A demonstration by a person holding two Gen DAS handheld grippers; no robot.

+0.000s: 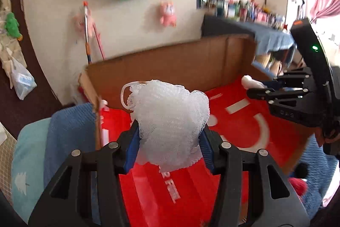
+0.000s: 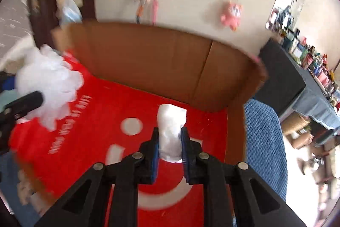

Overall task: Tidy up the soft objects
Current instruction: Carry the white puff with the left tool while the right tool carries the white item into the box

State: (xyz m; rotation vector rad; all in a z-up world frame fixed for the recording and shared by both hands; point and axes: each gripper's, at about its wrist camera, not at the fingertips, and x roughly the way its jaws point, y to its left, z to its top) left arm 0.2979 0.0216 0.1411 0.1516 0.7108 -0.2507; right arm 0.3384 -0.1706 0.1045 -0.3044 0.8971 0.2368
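Note:
My left gripper (image 1: 169, 133) is shut on a white mesh bath sponge (image 1: 170, 120) with a cord loop, held above a cardboard box (image 1: 170, 63) lined with a red sheet (image 1: 244, 127). The sponge also shows at the left of the right wrist view (image 2: 48, 86). My right gripper (image 2: 171, 139) is shut on a small white fluffy roll (image 2: 171, 131), held over the box's red floor (image 2: 95, 110). The right gripper also shows in the left wrist view (image 1: 255, 89), at the right, over the box.
A blue knitted cloth (image 1: 70, 137) and a light blue cushion (image 1: 23, 163) lie left of the box, blue cloth (image 2: 263, 142) also on its right. A red and black soft thing (image 1: 299, 180) lies at the lower right. Plush toys and bags hang on the wall (image 1: 167, 13). A cluttered table (image 2: 314, 82) stands at the right.

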